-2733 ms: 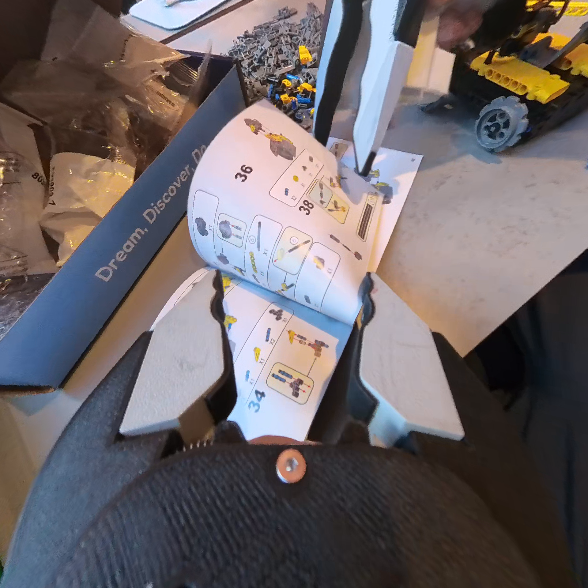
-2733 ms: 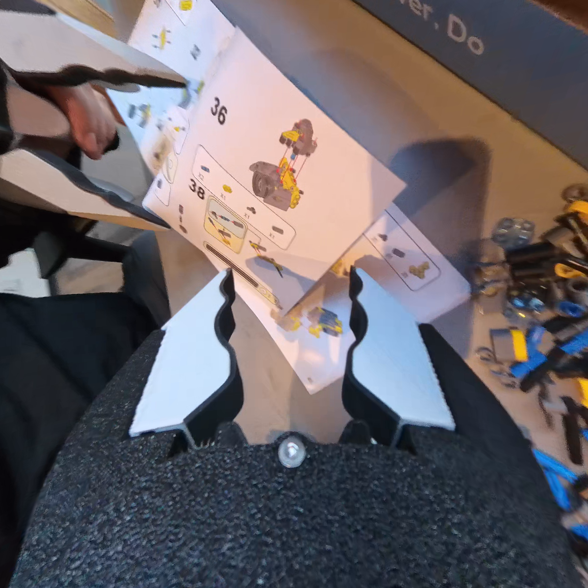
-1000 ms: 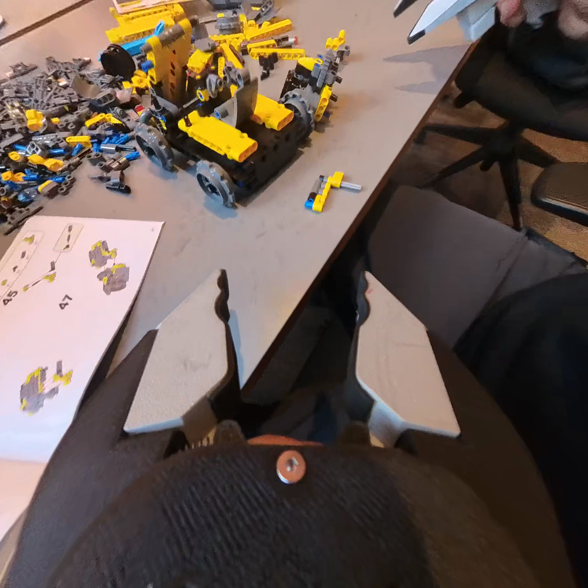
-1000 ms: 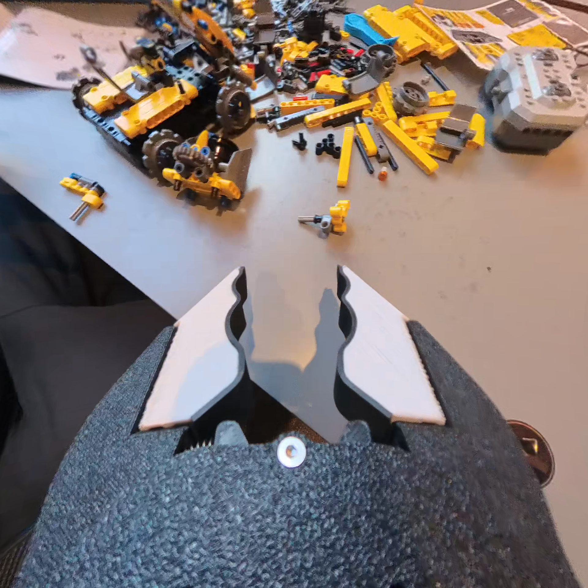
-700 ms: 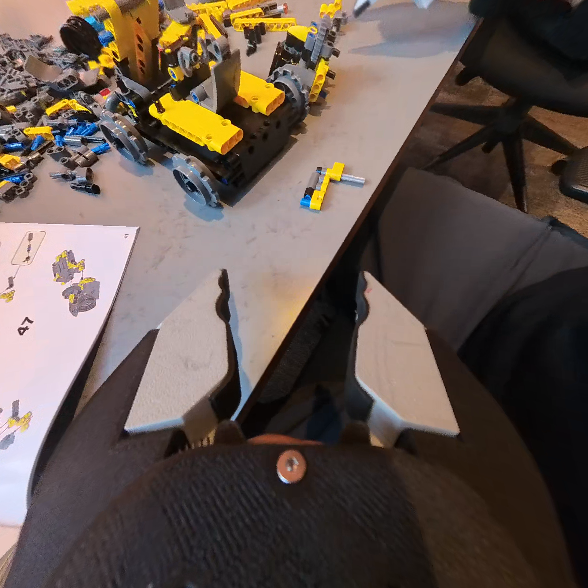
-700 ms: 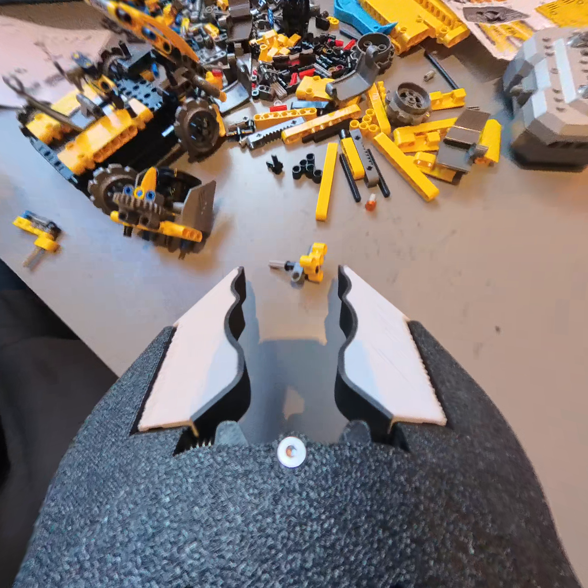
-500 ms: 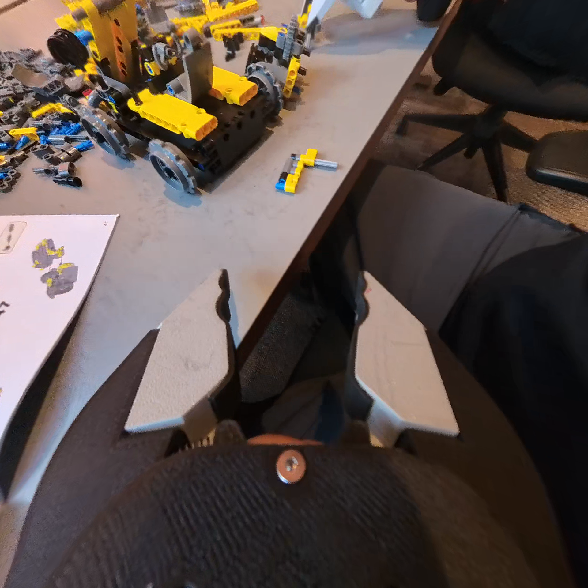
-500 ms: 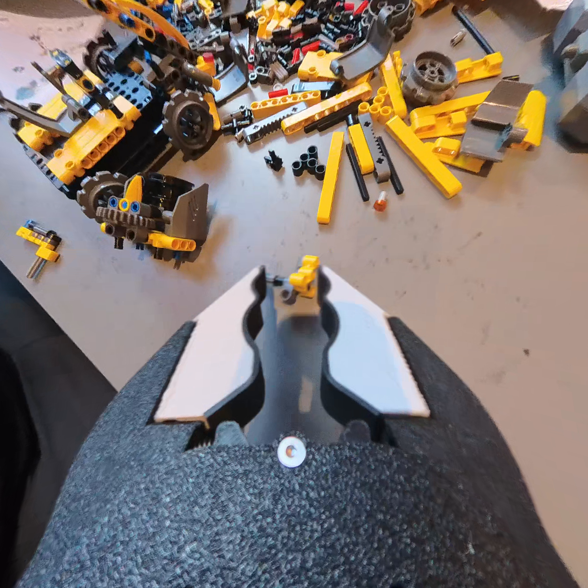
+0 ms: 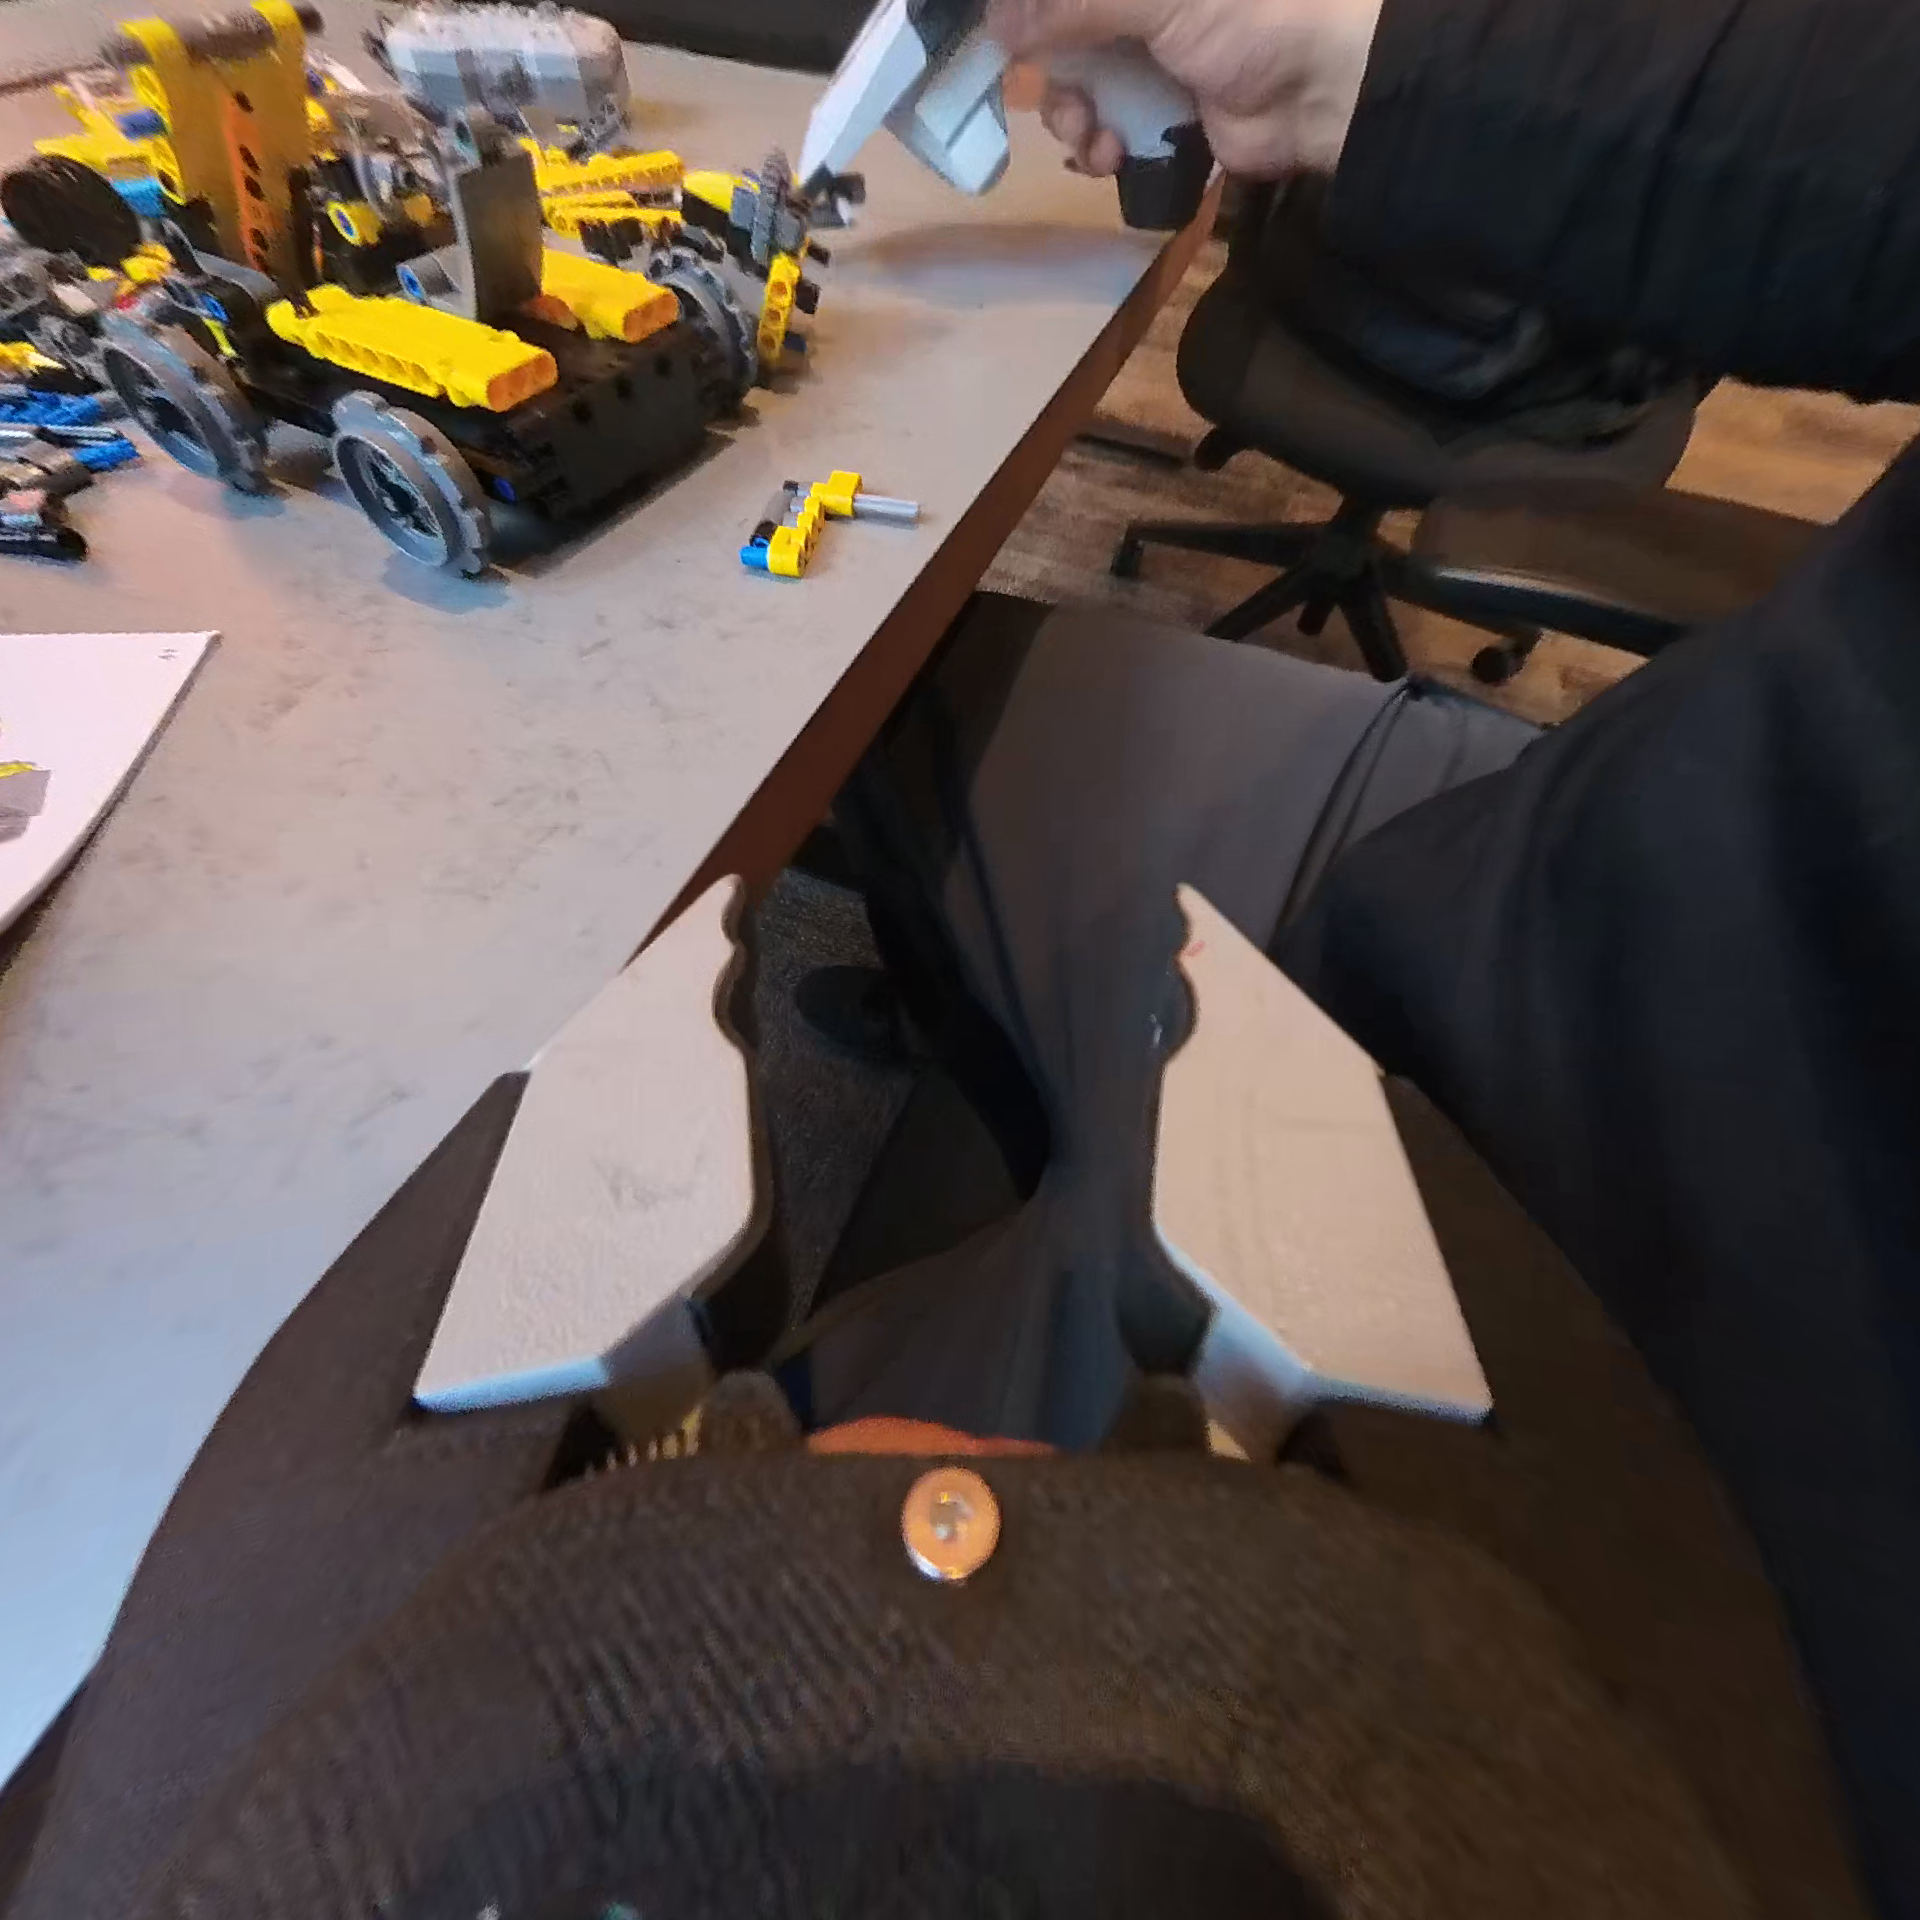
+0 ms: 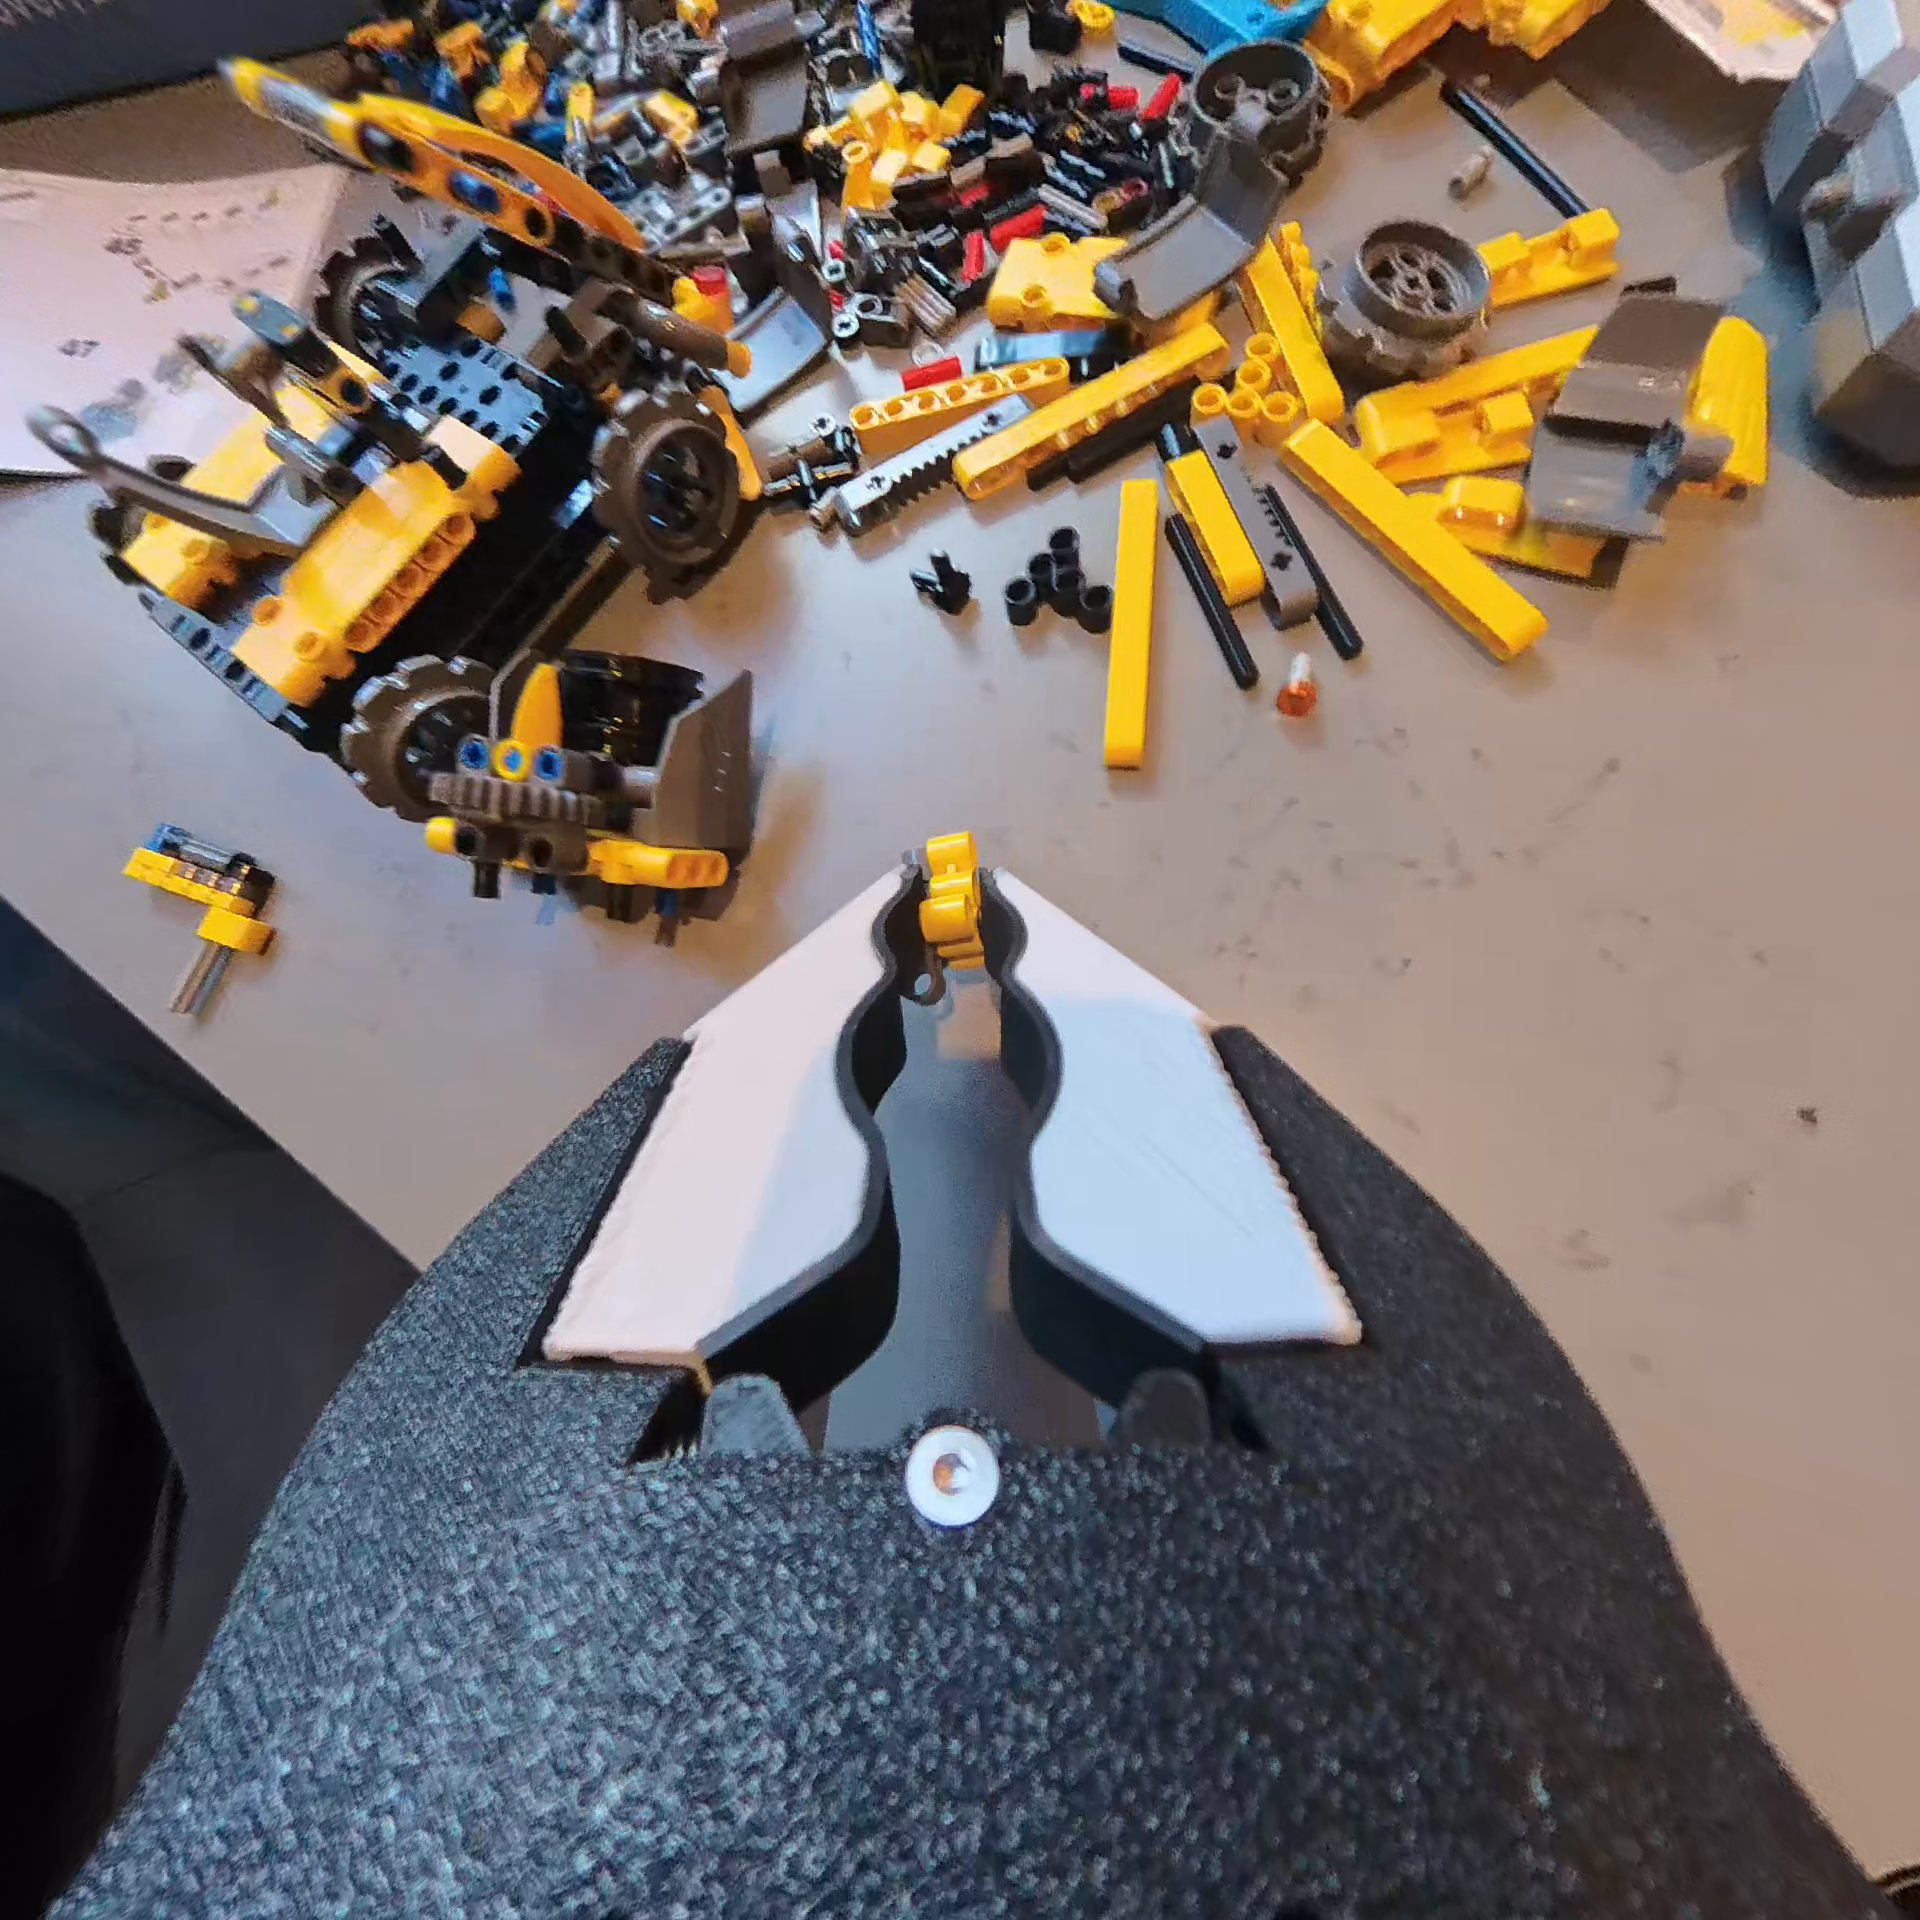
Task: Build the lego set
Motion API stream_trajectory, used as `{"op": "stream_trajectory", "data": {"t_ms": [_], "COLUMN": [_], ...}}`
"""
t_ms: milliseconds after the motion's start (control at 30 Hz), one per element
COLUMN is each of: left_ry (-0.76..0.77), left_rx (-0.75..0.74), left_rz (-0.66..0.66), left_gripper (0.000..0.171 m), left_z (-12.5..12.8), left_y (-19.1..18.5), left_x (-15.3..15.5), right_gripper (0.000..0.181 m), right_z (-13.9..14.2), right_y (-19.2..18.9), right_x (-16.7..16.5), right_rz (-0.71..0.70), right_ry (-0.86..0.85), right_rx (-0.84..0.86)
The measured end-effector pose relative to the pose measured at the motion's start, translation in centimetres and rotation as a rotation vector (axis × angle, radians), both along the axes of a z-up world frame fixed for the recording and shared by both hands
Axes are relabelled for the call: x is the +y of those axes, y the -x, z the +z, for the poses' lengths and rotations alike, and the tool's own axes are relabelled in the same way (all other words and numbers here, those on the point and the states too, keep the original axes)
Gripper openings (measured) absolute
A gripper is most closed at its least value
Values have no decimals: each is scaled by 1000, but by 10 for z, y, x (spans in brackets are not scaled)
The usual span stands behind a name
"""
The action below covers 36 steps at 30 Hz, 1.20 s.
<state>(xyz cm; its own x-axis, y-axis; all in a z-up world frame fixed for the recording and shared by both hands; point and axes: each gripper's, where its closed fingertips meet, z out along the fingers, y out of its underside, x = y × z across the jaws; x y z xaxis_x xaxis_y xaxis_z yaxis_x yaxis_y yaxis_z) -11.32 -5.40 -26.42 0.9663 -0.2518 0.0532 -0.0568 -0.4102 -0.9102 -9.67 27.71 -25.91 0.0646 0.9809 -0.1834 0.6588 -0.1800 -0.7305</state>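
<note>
The right gripper (image 10: 951, 899) sits at the centre of the right wrist view with its jaws drawn in and clamped on a small yellow connector piece (image 10: 952, 891); the piece stands nearly upright between the very tips, its long axis running up and down the frame, a grey pin end hanging from its lower side; whether it is clear of the grey table (image 10: 1455, 987) or resting on it, I cannot tell. Up and to the left of the tips, close by, is a small toothed sub-assembly with a grey blade (image 10: 592, 790); beyond it, in the upper left, the big yellow and black vehicle model (image 10: 395, 499); loose yellow beams (image 10: 1129, 623) scatter across the upper right.

The left gripper (image 9: 956, 914) hangs with its jaws wide apart and nothing between them, over the table edge (image 9: 831, 748) and the person's lap; its nearest loose thing is a small yellow and blue pin assembly (image 9: 821, 511), well apart, in the upper middle of the left wrist view; so the right side is the one on the piece.
</note>
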Motion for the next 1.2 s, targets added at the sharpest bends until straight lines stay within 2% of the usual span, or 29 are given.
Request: {"op": "stream_trajectory", "data": {"t_ms": [167, 300, 433, 567, 667, 767, 867, 967, 1000, 1067, 1200], "left_ry": [14, 26, 41, 45, 46, 47, 41, 17, 11, 4, -8], "left_rx": [38, 66, 55, 49, 60, 64, 50, 40, 37, 29, 3], "left_rz": [8, 26, 54, 76, 93, 108, 123, 137, 139, 147, 180], "left_gripper": [77, 75, 75, 75, 74, 72, 70, 73, 73, 74, 74], "left_z": [-2, -6, -10, -11, -11, -12, -11, -6, -5, -4, -1], "left_y": [1, 3, 8, 13, 16, 21, 26, 29, 29, 31, 39], "left_x": [-3, -2, 0, 3, 3, 1, -2, -5, -7, -9, -13], "right_gripper": [10, 8, 8, 8, 8, 8, 8, 10, 16, 29, 36], "right_z": [21, 46, 80, 99, 90, 57, 19, -5, -8, -3, 30], "right_y": [6, 11, 26, 54, 81, 111, 132, 136, 137, 137, 128], "right_x": [-21, -52, -102, -179, -241, -275, -285, -290, -290, -289, -266], "right_rz": [52, 133, 269, 469, 629, 713, 760, 806, 812, 816, 764], "right_ry": [-51, -58, -105, -43, -51, -176, -335, -364, -358, -338, -333], "right_rx": [17, 71, 153, 222, 204, 120, 12, -69, -83, -80, -50]}}
